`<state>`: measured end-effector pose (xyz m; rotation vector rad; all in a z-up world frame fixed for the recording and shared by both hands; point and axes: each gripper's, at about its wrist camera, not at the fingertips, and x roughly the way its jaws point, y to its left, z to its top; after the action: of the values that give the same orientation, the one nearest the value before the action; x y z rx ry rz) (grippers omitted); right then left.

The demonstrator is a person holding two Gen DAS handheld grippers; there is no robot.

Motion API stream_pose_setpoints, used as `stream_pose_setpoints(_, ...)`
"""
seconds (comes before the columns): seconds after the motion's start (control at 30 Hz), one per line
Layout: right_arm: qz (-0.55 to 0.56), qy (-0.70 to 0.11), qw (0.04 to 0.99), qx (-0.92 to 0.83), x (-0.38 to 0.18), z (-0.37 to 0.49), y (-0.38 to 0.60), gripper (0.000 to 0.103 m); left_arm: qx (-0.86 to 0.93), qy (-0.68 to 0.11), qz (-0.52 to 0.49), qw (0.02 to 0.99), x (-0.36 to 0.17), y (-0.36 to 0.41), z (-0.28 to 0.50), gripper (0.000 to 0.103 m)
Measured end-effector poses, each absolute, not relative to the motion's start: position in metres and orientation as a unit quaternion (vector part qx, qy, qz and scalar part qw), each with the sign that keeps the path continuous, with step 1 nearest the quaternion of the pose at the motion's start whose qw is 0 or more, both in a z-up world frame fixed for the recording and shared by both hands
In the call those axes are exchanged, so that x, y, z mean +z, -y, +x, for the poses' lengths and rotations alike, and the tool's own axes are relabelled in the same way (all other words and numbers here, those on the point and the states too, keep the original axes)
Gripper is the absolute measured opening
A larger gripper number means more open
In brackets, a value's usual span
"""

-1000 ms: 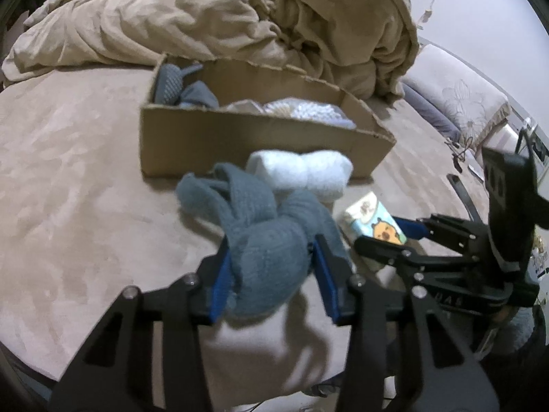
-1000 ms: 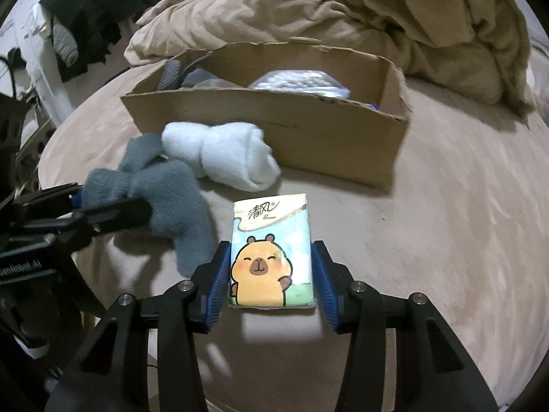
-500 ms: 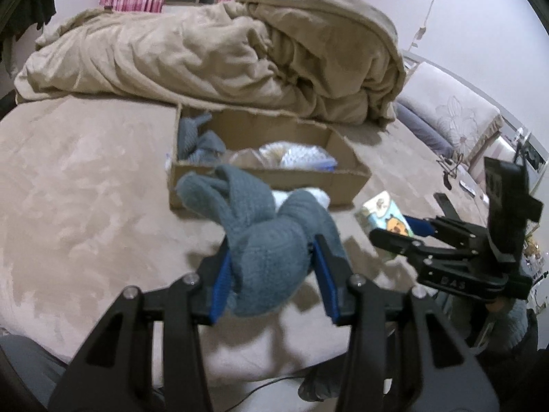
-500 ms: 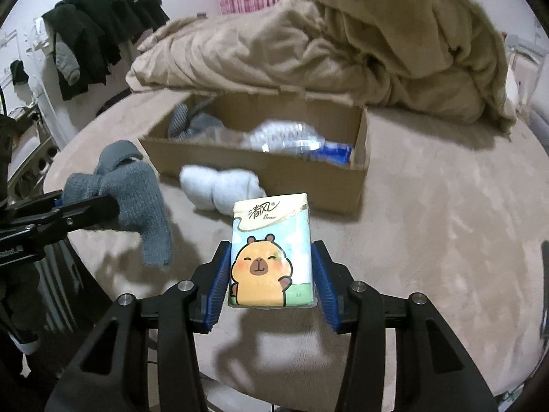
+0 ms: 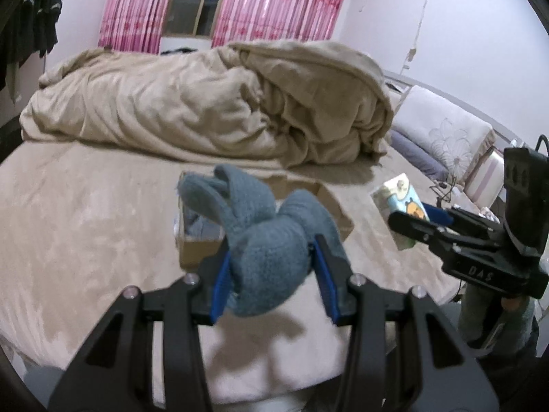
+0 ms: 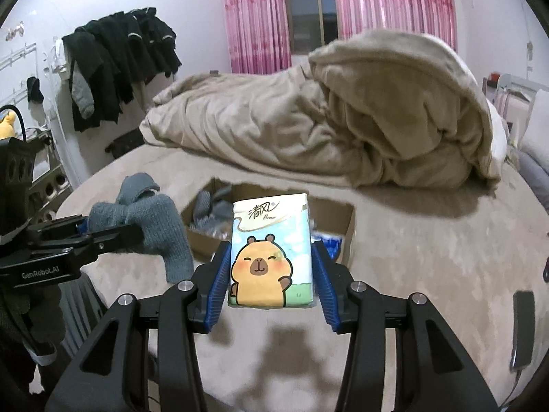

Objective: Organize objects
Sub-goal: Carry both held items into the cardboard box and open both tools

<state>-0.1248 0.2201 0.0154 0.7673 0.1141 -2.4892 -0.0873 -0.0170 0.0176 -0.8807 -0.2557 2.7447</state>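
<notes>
My left gripper is shut on a grey knitted sock bundle and holds it in the air above the bed, in front of the cardboard box. My right gripper is shut on a tissue pack with a cartoon capybara, also lifted above the bed. The box lies beyond both, with grey socks and a plastic packet inside. The left gripper with the sock bundle shows at the left of the right wrist view; the tissue pack shows at the right of the left wrist view.
A rumpled beige duvet is heaped behind the box on the beige bed. Pillows lie at the right. Dark clothes hang on the left wall. Pink curtains cover the window. A dark phone-like object lies at the bed's right edge.
Both grippers have risen and pulled back from the box, carrying the sock bundle and the tissue pack upward. The white sock roll beside the box is now hidden from view.
</notes>
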Motion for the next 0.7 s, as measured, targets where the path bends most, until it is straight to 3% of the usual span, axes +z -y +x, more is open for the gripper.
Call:
stream_pose_setpoints(0.3, 0.256, -0.038, 0.265, -0.929, 0.040, -0.138, -0.217, 0.049, 0.952, 0.076, -0.268, 0.129, 0.048, 0.017, -0.105, 0.045)
stream_pose_setpoints(0.7, 0.271, -0.031, 0.261, -0.926, 0.030, -0.187, -0.210, 0.049, 0.949, 0.060, -0.285, 0.121, 0.033, 0.013, -0.153, 0.045)
